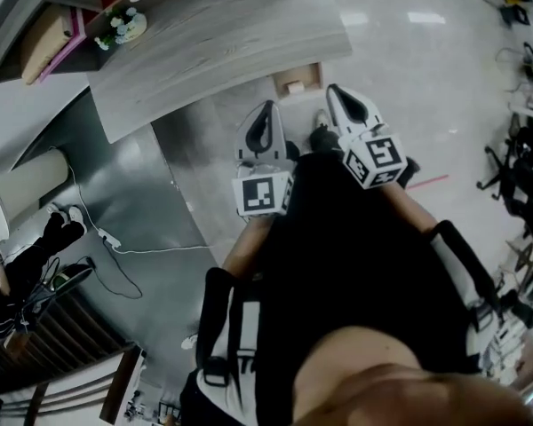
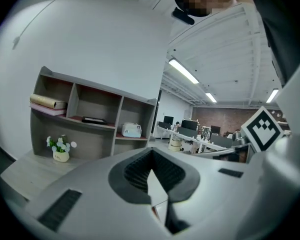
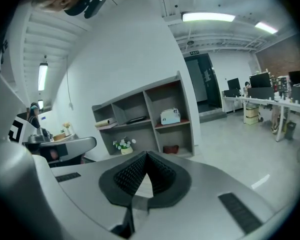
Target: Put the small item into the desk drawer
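Facing the desk at upper left, a person holds the left gripper and right gripper closed and empty, apparently between steps.

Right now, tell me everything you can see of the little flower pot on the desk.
The flower pot is small and cream-coloured, ceramic by its look, and holds white blooms with green leaves. It stands upright on the pale wood-grain desk, at the foot of the grey shelf unit, below its left-hand column. Only the desk seems to touch it.
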Motion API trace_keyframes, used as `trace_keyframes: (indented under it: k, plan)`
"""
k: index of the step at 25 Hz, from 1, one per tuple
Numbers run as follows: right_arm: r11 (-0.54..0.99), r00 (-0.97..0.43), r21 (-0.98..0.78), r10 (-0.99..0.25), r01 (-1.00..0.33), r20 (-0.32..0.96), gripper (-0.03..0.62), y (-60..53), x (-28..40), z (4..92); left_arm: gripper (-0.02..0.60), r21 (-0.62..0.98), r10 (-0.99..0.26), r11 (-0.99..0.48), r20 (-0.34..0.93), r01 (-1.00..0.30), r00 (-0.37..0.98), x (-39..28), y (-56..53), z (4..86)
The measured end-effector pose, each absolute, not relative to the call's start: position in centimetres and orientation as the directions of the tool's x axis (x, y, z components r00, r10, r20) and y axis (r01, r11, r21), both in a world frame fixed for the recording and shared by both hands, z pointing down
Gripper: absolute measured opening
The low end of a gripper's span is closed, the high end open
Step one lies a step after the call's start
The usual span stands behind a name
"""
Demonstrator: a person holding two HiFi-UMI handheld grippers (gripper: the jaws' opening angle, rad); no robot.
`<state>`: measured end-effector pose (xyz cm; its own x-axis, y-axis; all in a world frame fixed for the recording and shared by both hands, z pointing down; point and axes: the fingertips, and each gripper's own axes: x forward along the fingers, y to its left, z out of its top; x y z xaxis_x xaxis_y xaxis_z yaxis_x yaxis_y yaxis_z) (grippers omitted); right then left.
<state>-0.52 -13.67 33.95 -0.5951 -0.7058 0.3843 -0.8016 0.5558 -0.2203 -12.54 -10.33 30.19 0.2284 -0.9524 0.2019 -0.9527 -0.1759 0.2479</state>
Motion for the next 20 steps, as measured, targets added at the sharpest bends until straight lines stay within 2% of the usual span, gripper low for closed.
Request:
trace_keyframes:
  k: [20]
  plan:
    - [0.605, -0.639, -0.216, -0.687, -0.767, 0.344, -0.002, -15.0, 1.1, 32.9, -0.002, 0.183, -0.969, -0.162, 0.158, -0.970, 0.192, -11.1, -12.7, 28.7]
